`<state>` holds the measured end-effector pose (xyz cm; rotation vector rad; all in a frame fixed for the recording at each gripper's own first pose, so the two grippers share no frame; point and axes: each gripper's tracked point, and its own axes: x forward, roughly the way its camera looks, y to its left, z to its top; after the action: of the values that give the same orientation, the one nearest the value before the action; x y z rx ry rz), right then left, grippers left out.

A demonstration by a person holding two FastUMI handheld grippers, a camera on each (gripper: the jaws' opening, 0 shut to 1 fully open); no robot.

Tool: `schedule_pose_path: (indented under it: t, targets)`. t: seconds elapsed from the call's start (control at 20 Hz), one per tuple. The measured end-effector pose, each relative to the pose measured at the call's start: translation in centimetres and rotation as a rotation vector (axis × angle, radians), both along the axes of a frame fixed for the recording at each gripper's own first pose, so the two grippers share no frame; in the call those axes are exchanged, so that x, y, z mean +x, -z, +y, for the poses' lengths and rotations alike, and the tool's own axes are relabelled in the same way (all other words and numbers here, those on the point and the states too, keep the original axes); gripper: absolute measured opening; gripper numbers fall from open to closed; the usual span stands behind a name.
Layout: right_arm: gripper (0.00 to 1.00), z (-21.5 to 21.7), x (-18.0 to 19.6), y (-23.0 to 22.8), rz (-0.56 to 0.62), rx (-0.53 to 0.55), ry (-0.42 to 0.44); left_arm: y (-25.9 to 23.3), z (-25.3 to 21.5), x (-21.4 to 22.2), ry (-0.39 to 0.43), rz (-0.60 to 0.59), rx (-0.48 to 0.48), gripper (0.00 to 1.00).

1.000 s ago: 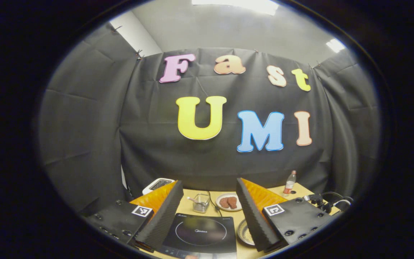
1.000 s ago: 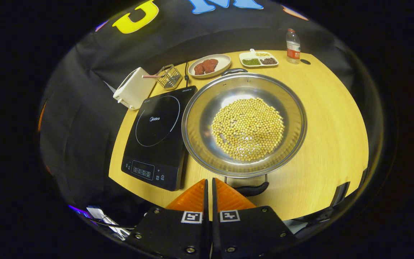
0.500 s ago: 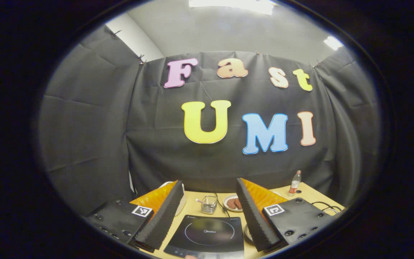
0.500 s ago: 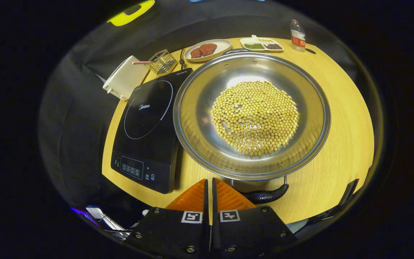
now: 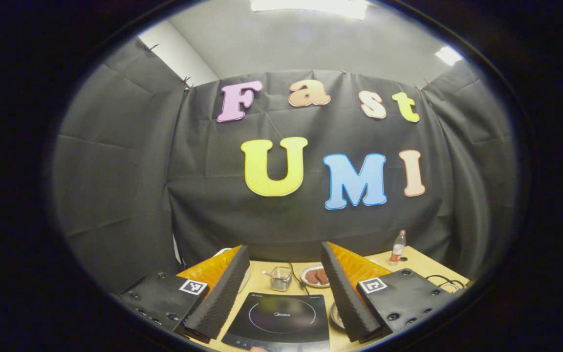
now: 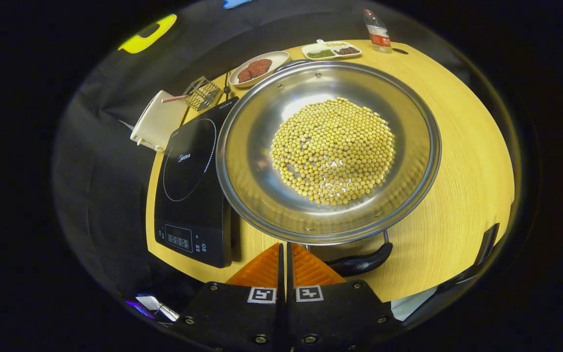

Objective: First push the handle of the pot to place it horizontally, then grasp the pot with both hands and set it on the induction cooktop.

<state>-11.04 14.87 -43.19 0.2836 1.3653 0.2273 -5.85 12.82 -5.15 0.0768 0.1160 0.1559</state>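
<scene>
The right gripper [image 6: 284, 252] has closed in, jaws pressed together, beside the pot's near handle [image 6: 359, 262]. The pot [image 6: 328, 149] sits beside the induction cooktop [image 6: 191, 181]. The left gripper [image 5: 281, 288], jaws spread, waits. Handle push appears imminent.

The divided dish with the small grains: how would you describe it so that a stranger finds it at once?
Start from the big steel pot of pale beans in the middle of the wooden table. Look past its far rim, toward the booth wall: the divided dish lies between the plate of meat and the bottle. Alone among them, it is a white tray whose compartments hold green and dark grains.
</scene>
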Motion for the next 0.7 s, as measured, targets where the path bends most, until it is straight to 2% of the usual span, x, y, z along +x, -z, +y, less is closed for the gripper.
schedule_pose_path:
  t: [0.7]
  targets:
    - [0.01, -5.1, 0.0, 0.1, -0.003, -0.02, 0.05, 0.6, -4.6, 2.1, 0.069, 0.002, -0.017, 0.95]
